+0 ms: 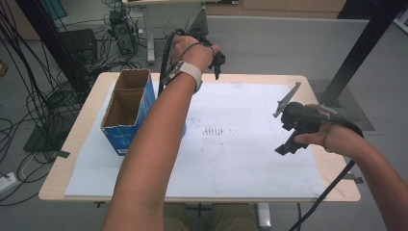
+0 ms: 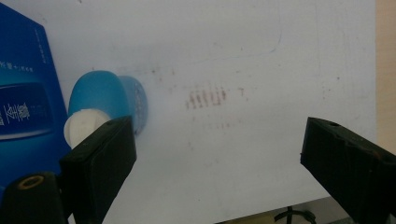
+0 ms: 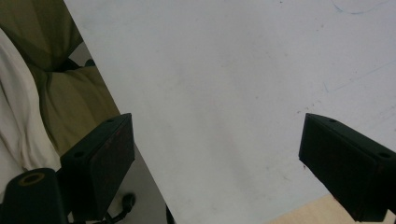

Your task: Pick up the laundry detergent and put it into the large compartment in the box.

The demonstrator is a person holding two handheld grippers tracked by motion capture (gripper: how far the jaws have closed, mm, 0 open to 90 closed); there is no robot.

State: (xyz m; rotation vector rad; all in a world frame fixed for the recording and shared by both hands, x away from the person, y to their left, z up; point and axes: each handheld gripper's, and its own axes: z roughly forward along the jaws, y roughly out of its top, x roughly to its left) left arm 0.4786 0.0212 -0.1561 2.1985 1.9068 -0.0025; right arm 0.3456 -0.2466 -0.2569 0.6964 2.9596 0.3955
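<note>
My left gripper [image 2: 217,163] hangs wide open and empty above the white mat, reaching, I judge, for the blue bottle [image 2: 105,109] lying at the frame's left beside the box [image 2: 23,93]; next I must swing left and lower.

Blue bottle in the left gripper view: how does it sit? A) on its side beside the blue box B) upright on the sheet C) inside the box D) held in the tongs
A: the blue bottle lies on its side on the white sheet, white cap toward the camera, next to the blue box; the left tongs stand open, apart from it.
</note>
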